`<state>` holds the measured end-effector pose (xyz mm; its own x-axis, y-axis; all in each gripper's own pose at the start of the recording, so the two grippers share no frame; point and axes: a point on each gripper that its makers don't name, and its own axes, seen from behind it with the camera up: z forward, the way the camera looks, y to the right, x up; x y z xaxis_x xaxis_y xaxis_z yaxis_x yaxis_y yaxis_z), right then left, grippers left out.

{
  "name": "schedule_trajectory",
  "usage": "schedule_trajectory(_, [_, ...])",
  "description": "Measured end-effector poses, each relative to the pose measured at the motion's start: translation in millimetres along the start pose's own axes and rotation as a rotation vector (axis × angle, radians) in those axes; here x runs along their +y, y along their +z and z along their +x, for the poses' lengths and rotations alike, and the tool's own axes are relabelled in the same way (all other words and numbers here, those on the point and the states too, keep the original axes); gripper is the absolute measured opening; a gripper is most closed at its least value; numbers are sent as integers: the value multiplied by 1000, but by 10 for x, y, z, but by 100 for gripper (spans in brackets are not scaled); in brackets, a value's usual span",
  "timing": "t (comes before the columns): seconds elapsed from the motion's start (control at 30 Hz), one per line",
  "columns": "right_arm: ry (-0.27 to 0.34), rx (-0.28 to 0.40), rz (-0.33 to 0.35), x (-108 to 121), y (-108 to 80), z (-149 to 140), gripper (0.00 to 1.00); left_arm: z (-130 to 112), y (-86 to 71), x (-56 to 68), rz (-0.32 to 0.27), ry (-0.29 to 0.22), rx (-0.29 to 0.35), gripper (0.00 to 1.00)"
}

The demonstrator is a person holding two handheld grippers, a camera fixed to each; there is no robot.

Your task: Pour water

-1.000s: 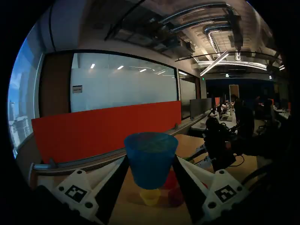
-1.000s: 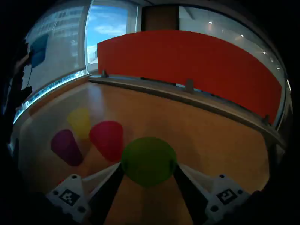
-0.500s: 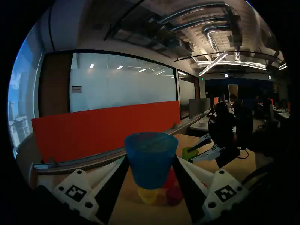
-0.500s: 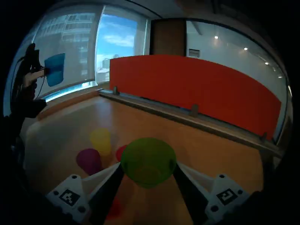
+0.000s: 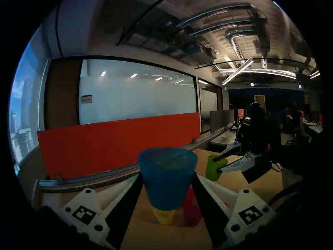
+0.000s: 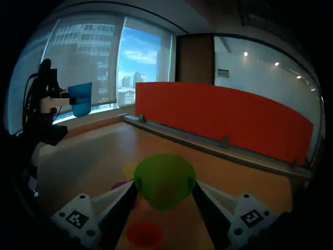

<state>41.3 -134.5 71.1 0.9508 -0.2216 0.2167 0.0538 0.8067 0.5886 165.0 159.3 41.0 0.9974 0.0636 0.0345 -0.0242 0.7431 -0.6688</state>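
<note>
My left gripper (image 5: 167, 180) is shut on a blue cup (image 5: 167, 166), held upright above the wooden table (image 5: 137, 229). Below it stand a yellow cup (image 5: 164, 216), a red cup (image 5: 190, 198) and a purple cup (image 5: 192, 215). My right gripper (image 6: 164, 186) is shut on a green cup (image 6: 164, 177), also held off the table. In the left gripper view the green cup (image 5: 214, 167) hangs to the right of the blue one, a short gap apart. In the right gripper view the blue cup (image 6: 80, 99) is far off at the left, at about the same height.
An orange divider panel (image 6: 224, 112) runs along the table's far edge (image 6: 208, 146). The yellow cup (image 6: 130, 168) and purple cup (image 6: 119, 184) stand on the table (image 6: 233, 175) under the green cup, with a red round shape (image 6: 143, 234) nearer. The person (image 5: 260, 137) holding the grippers shows dark at the right.
My right gripper has risen and levelled with the green cup, so the table cups dropped low in its view. The green cup came up beside the blue one. My left gripper hardly moved.
</note>
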Motion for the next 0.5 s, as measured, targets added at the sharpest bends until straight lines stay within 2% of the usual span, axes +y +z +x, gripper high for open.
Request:
schedule_trajectory(0.3, [-14,59,23,-165,-53,139,91,59,-73,45,1,1,13,81])
schedule_trajectory(0.5, [2,88,31,-213,-54,186,91,73,-105,80,0,5,14,81])
